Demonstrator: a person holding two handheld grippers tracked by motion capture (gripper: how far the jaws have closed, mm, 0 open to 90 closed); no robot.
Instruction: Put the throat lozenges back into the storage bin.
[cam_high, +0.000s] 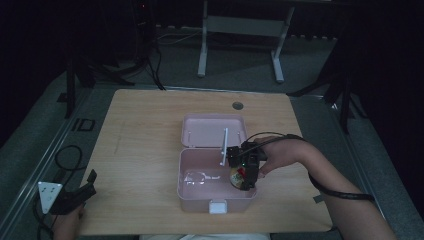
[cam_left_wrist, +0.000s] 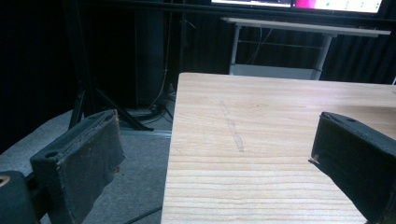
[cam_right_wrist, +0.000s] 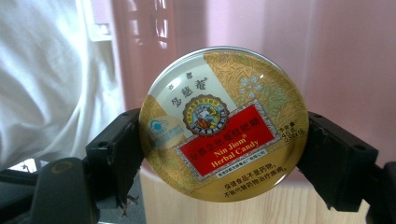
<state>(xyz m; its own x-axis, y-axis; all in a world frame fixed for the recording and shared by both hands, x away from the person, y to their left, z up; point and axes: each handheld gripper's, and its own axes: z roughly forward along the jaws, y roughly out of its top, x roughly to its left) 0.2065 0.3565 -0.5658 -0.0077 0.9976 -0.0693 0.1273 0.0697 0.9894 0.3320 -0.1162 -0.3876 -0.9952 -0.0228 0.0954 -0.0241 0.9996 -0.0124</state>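
A round gold candy tin with a red label is clamped between the two black jaws of my right gripper. In the high view that gripper holds the tin over the right side of the open pink box, just above its inside. The box lid lies flat behind it. My left gripper rests at the table's near left corner, jaws wide apart with nothing between them; in its own view the left gripper frames bare wood.
The wooden table has a round cable hole at the back. A clear wrapper or glare patch lies in the box's left part. A white desk frame and dark stands sit on the floor beyond.
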